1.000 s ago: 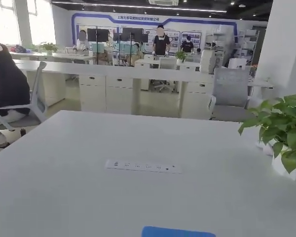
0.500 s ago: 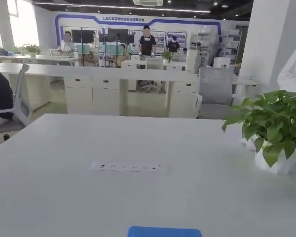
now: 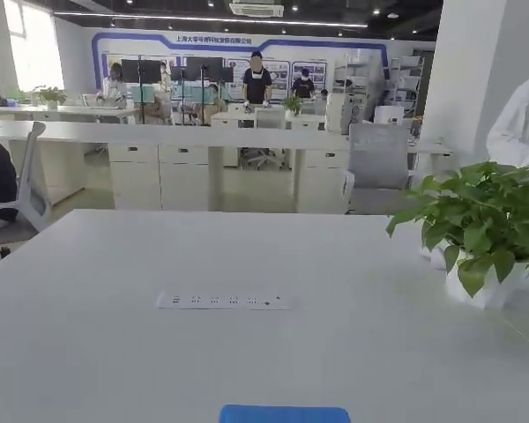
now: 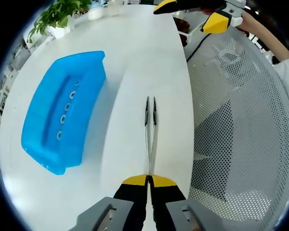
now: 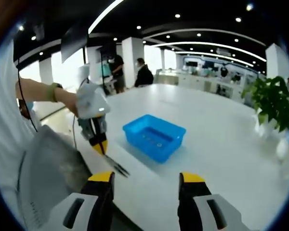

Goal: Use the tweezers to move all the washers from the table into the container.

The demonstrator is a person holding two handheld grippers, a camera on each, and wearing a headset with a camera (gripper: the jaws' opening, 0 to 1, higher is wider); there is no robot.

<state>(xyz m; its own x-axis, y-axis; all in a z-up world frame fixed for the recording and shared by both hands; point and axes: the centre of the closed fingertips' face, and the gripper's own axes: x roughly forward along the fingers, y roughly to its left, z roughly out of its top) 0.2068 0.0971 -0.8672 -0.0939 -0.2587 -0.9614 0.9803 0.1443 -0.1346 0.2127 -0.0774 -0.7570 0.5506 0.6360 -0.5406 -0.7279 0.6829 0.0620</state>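
My left gripper [image 4: 148, 180] is shut on a pair of slim metal tweezers [image 4: 150, 130], whose closed tips point forward just above the white table near its edge. Left of the tweezers sits the blue plastic container [image 4: 62, 120] with several small washers [image 4: 65, 111] in a row inside. In the right gripper view the container [image 5: 154, 136] lies ahead in the middle, with the left gripper [image 5: 97, 137] and its tweezers [image 5: 116, 167] to its left. My right gripper [image 5: 147, 180] is open and holds nothing. The container's top edge [image 3: 284, 413] shows at the bottom of the head view.
A potted green plant [image 3: 480, 229] in a white pot stands at the table's right. A white power strip [image 3: 225, 301] is set into the middle of the table [image 3: 115, 352]. A mesh chair back [image 4: 241, 125] lies beside the table edge. People stand at desks beyond.
The head camera has turned a little to the right, so the plant shows more fully. Nothing on the table has visibly moved.
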